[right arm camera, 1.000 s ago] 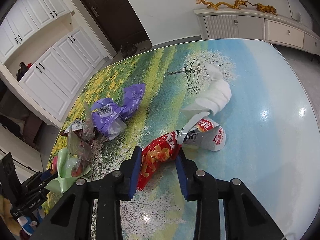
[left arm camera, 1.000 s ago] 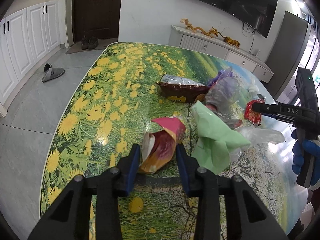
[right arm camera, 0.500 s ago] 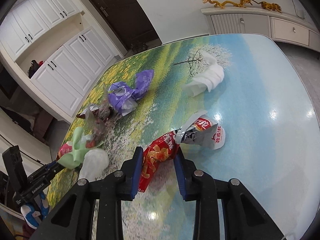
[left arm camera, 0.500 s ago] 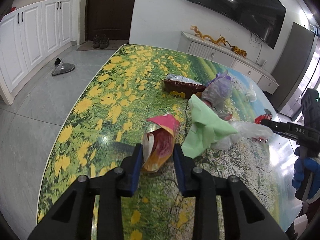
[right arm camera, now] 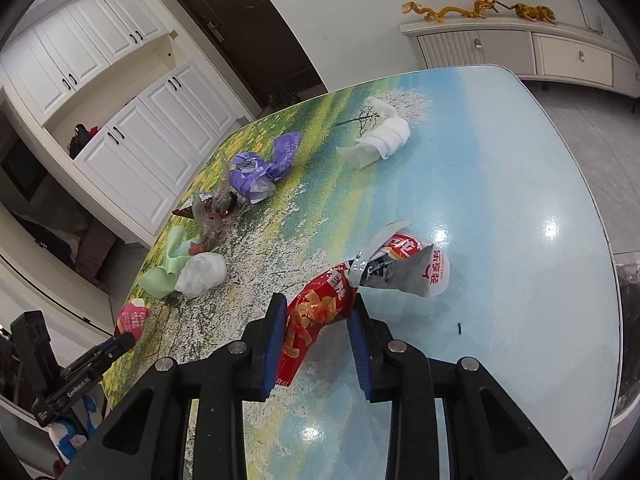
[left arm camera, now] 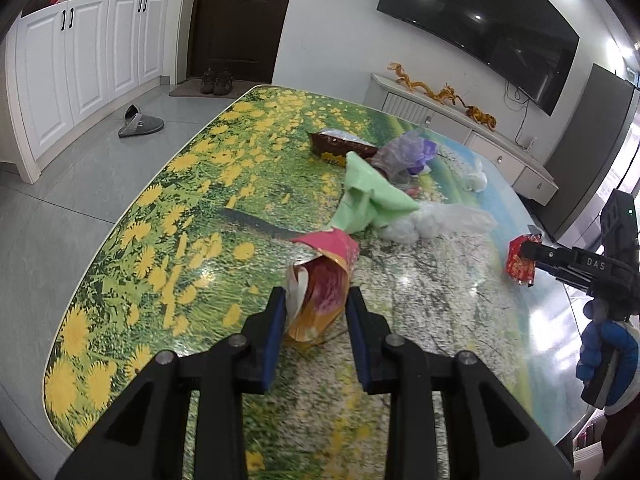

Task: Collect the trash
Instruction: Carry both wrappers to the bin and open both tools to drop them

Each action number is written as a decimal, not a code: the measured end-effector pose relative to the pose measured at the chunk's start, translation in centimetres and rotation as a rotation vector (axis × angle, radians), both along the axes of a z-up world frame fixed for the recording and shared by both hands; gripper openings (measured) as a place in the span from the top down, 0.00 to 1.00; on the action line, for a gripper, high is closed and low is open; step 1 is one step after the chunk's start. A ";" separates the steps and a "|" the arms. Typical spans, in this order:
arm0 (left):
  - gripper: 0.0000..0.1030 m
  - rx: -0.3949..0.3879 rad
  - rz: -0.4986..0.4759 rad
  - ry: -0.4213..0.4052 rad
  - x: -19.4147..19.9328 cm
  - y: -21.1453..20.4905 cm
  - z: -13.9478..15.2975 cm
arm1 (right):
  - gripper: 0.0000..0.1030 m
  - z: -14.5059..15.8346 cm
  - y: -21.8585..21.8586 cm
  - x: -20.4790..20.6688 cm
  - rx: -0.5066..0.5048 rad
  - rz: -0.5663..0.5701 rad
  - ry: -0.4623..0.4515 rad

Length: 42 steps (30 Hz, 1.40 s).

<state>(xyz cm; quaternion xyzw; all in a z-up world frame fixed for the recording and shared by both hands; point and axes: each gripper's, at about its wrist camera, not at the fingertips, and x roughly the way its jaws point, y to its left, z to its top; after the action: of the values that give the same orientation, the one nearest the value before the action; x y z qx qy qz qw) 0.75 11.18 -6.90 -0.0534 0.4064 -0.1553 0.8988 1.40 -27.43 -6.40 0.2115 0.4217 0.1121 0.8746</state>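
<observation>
My left gripper [left arm camera: 316, 312] is shut on a pink and gold snack wrapper [left arm camera: 320, 280] and holds it above the table's near end. My right gripper [right arm camera: 318, 320] is shut on a red chip bag [right arm camera: 316, 316], lifted over the blue part of the table; the bag also shows in the left wrist view [left arm camera: 520, 264]. A green bag [left arm camera: 368, 200], a clear plastic bag [left arm camera: 436, 220], a brown wrapper [left arm camera: 340, 146] and a purple wrapper [right arm camera: 260, 168] lie mid-table. A white and red snack bag [right arm camera: 404, 268] lies just beyond the red bag.
The table [left arm camera: 168, 208] has a printed flower and sky top with a rounded edge. A white crumpled tissue [right arm camera: 384, 136] lies toward the far end. A grey slipper [left arm camera: 138, 122] lies on the floor at the left. A low white sideboard [right arm camera: 520, 52] stands along the wall.
Both grippers have pulled back and up with their wrappers. The pink wrapper has come away from the green bag, and the red bag has lifted off the table.
</observation>
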 end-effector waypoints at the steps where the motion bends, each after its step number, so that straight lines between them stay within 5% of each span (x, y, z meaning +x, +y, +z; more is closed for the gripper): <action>1: 0.72 -0.001 -0.005 -0.007 -0.3 -0.3 0.4 | 0.72 0.2 0.0 -0.2 0.004 0.001 -0.005; 15: 0.72 -0.024 -0.122 -0.082 -1.0 -7.8 5.3 | 0.72 3.9 -4.6 -4.3 0.020 -0.092 -0.111; 25: 0.72 -0.049 -0.298 -0.087 0.3 -18.5 7.1 | 0.72 5.2 -11.9 -7.8 -0.042 -0.255 -0.165; 32: 0.72 -0.021 -0.468 -0.069 0.7 -29.2 6.6 | 0.72 3.7 -18.8 -10.0 -0.103 -0.405 -0.138; 42: 0.72 0.028 -0.638 0.035 0.7 -42.7 2.3 | 0.72 -1.7 -26.6 -11.3 -0.145 -0.540 0.015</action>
<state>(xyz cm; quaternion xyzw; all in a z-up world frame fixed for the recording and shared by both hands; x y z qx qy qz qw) 1.43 -31.57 -4.59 0.0863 0.4201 -0.4227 0.7984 -9.93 -54.05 -8.13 0.2538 0.3635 -0.1572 0.8825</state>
